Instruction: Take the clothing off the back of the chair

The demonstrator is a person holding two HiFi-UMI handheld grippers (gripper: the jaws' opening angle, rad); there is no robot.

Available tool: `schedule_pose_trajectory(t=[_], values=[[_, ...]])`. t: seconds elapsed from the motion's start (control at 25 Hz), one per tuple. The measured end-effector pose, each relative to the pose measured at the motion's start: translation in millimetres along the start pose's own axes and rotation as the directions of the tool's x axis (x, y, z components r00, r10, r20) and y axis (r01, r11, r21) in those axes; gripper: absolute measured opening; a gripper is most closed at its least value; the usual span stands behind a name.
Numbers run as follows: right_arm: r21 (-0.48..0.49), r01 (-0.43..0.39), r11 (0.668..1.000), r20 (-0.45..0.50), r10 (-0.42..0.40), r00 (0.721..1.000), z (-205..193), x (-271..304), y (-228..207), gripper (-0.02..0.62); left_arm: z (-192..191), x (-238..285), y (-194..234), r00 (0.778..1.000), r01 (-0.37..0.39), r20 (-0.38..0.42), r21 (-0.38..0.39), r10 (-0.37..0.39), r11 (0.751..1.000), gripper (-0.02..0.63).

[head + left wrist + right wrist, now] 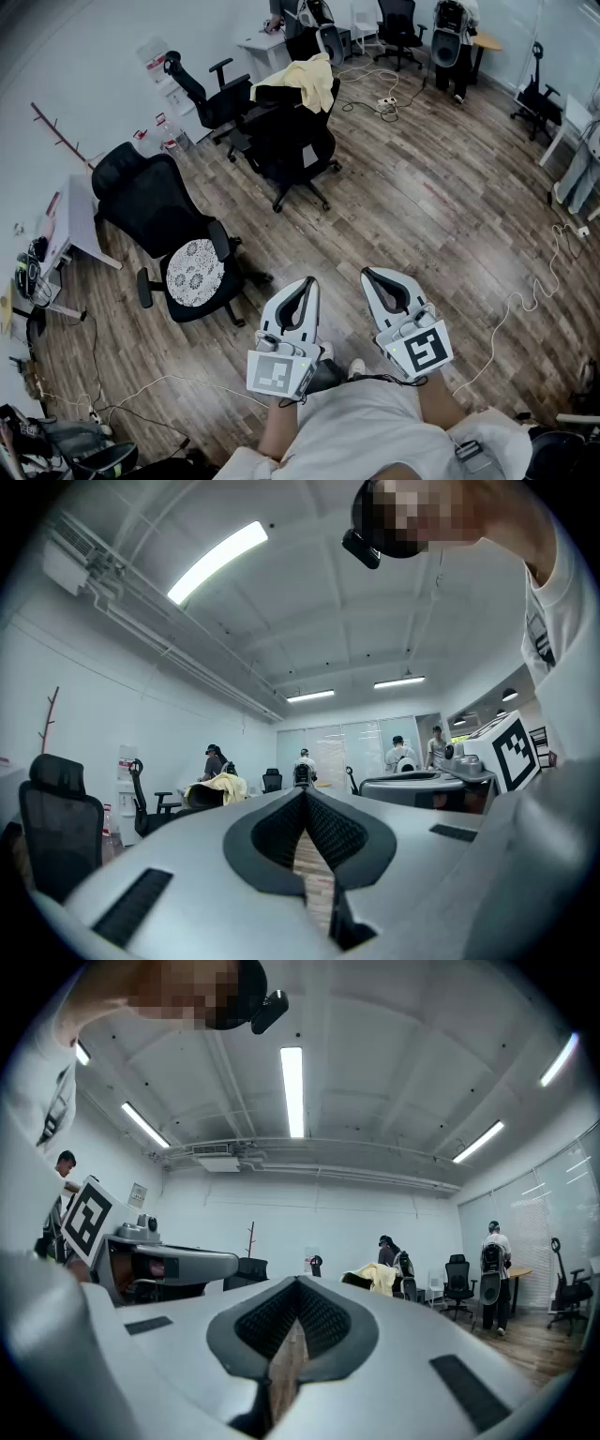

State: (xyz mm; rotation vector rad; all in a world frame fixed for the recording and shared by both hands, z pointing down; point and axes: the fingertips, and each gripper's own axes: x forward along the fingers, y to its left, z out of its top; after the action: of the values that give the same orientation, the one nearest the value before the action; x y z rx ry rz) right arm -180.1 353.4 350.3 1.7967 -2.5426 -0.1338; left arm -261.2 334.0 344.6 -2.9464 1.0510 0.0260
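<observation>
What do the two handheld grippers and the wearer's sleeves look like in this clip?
The left gripper and right gripper share pale grey, teardrop-shaped shells tapering to a point, lined inside with black ribbed pads. Each has a white cube with black square markers at its rear: left cube, right cube. The person wears a white shirt, forearms uncovered.

Open-plan office. Black swivel chairs (pixel 155 202) ahead-left of the fingers (pixel 300 300); white desks (pixel 265 45) far ahead by the wall; wood-plank floor (pixel 450 206); power strip (pixel 386 101) with trailing cables; ceiling strip lights (pixel 292 1087).
</observation>
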Motion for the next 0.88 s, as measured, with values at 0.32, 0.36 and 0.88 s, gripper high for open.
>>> schedule_pose_trajectory(t=[0.32, 0.36, 0.88], values=[[0.019, 0.022, 1.000, 0.009, -0.022, 1.000, 4, -14, 2, 0.021, 5, -5, -15, 1.000, -0.006, 0.009, 0.019, 0.006, 1.000, 0.018], [0.019, 0.022, 1.000, 0.010, -0.023, 1.000, 4, -15, 1, 0.021, 6, -5, -16, 1.000, -0.006, 0.012, 0.019, 0.005, 1.000, 0.018], [0.004, 0.033, 0.999, 0.010, -0.033, 0.999, -5, 12, -26, 0.021, -1, 35, 1, 1.000, 0.011, 0.005, 0.021, -0.012, 1.000, 0.018]])
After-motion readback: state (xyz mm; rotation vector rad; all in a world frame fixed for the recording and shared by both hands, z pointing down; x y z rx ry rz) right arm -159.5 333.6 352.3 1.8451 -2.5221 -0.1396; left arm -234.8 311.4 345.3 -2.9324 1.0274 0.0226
